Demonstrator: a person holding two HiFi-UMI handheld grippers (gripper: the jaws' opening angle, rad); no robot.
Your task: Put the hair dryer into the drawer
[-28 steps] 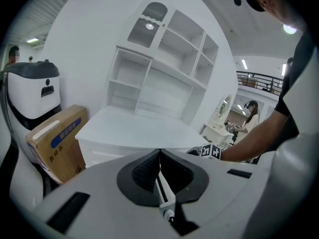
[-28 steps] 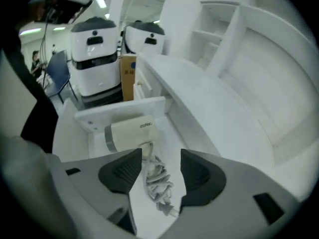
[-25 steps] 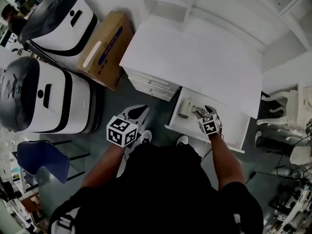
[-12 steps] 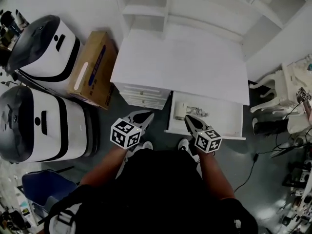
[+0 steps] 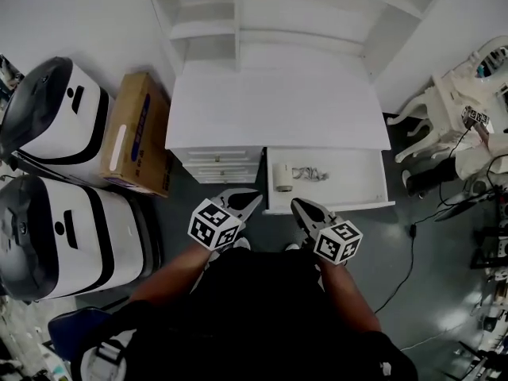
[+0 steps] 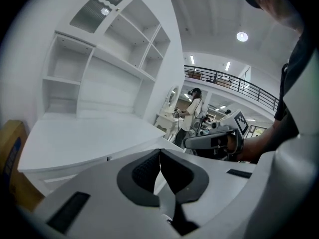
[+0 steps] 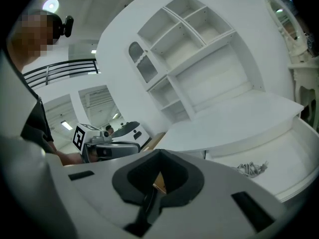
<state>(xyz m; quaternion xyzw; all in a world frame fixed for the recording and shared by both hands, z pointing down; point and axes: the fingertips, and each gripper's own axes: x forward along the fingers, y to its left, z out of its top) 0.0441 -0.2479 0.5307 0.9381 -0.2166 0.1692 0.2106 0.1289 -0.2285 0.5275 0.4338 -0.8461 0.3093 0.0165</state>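
The white hair dryer point(image 5: 283, 178) lies at the left end of the open drawer point(image 5: 329, 206) under the white desk point(image 5: 270, 105), its grey cord point(image 5: 308, 173) bunched beside it. Both grippers hang in front of the drawer, above the floor and clear of it. My right gripper point(image 5: 296, 205) is shut with nothing in it, just short of the drawer's front edge. My left gripper point(image 5: 252, 199) is shut and empty too, to the left of the drawer front. In the right gripper view point(image 7: 159, 153) the cord point(image 7: 252, 169) shows in the drawer; the dryer body is hidden. The left gripper view point(image 6: 159, 152) looks across the desk.
A stack of small closed drawers point(image 5: 218, 165) sits left of the open one. A cardboard box point(image 5: 135, 133) and two large white-and-black machines point(image 5: 55, 105) point(image 5: 63, 228) stand at the left. A white chair point(image 5: 444, 101) and floor cables point(image 5: 413, 244) are at the right. Shelves point(image 5: 238, 14) rise behind the desk.
The right gripper was down in the drawer at the hair dryer; it has come up and back out, leaving the dryer lying there. The left gripper has shifted toward the drawer.
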